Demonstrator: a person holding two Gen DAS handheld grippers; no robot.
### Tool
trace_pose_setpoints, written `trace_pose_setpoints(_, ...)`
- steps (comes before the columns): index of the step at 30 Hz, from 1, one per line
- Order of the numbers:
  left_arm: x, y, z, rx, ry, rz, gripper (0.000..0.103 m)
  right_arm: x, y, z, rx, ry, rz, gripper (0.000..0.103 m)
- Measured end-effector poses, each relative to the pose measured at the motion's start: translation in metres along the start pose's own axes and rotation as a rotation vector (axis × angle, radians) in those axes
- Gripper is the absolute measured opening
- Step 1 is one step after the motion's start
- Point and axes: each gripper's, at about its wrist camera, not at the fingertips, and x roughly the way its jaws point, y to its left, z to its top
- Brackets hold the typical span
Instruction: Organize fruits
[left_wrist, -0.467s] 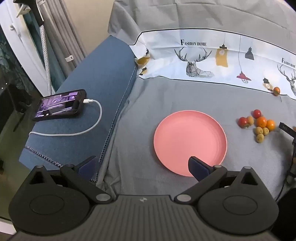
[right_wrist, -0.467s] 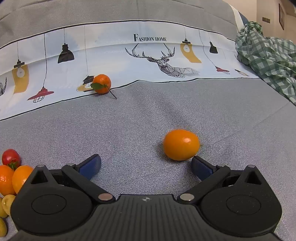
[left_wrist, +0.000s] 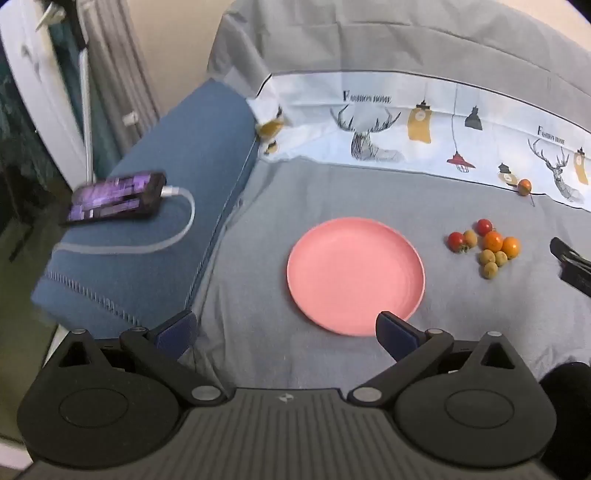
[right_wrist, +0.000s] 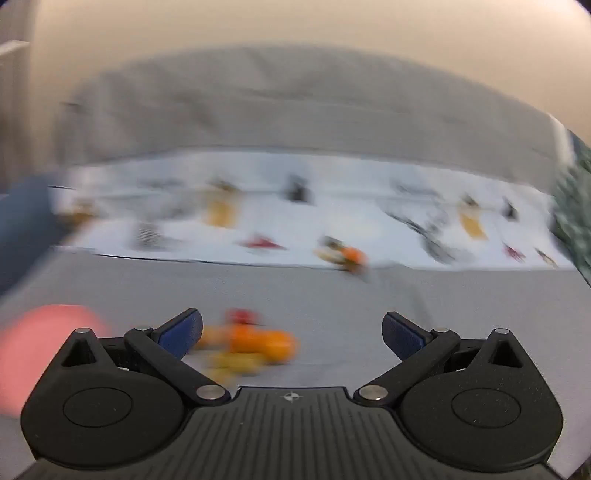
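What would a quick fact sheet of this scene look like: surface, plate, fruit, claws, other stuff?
surface: grey bedspread
plate: pink plate, nothing on it
fruit pile: small red, orange and yellow fruits clustered right of the plate
stray fruit: one orange fruit by the printed white band
left claw: open, holding nothing
right claw: open, holding nothing; its view is blurred
other: phone on a cable, on the blue cushion

We see a grey bedspread (left_wrist: 369, 192) with a deer-print band (left_wrist: 406, 122), a blue cushion (left_wrist: 166, 192), grey curtains (left_wrist: 118, 66), and a beige wall (left_wrist: 177, 37).
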Motion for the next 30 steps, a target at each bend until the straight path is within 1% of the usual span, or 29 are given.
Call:
trace_pose_setpoints(2, 0.001, 0.007, -0.005, -0.022, 0.03, -0.044, 0.103, -0.033, 0.026, 0.011, -0.026, 0.003, 0.045, 0.102)
trace_pose_setpoints(4, -0.002, 0.016, -0.013, -0.051, 0.029, -0.078, 0.103, -0.058, 0.047, 0.016, -0.047, 0.015, 0.092, 0.103)
trace_pose_setpoints(6, -0.009, 0.02, -0.019, -0.054, 0.009, -0.066, 0.103, -0.069, 0.063, 0.02, -0.024, 0.077, 0.17, 0.102)
trace_pose_setpoints(8, -0.017, 0.021, -0.024, -0.031, -0.028, -0.019, 0.103, -0.085, 0.076, 0.015, 0.038, 0.127, 0.206, 0.103)
trace_pose_setpoints(9, -0.021, 0.023, -0.026, -0.025, -0.044, -0.001, 0.103, -0.091, 0.088, 0.014, 0.043, 0.155, 0.208, 0.103)
trace_pose_setpoints(11, -0.028, 0.027, -0.031, -0.023, -0.062, 0.014, 0.103, -0.098, 0.108, 0.007, 0.001, 0.172, 0.196, 0.103)
trace_pose_setpoints(13, -0.034, 0.031, -0.037, -0.023, -0.069, 0.011, 0.103, -0.106, 0.123, 0.001, -0.054, 0.175, 0.168, 0.103)
trace_pose_setpoints(17, -0.043, 0.036, -0.044, -0.019, -0.088, 0.001, 0.103, -0.131, 0.145, -0.008, -0.123, 0.155, 0.144, 0.102)
trace_pose_setpoints(18, -0.044, 0.037, -0.045, -0.017, -0.088, -0.001, 0.103, -0.124, 0.147, -0.008, -0.144, 0.158, 0.151, 0.102)
trace_pose_setpoints(21, -0.045, 0.038, -0.046, -0.015, -0.081, 0.001, 0.103, -0.13, 0.155, -0.015, -0.178, 0.149, 0.162, 0.102)
trace_pose_setpoints(24, -0.045, 0.037, -0.049, -0.021, -0.077, 0.004, 0.103, -0.133, 0.154, -0.013, -0.166, 0.135, 0.15, 0.102)
trace_pose_setpoints(30, -0.045, 0.038, -0.052, -0.028, -0.074, 0.005, 0.103, -0.132, 0.152, -0.018, -0.161, 0.158, 0.167, 0.102)
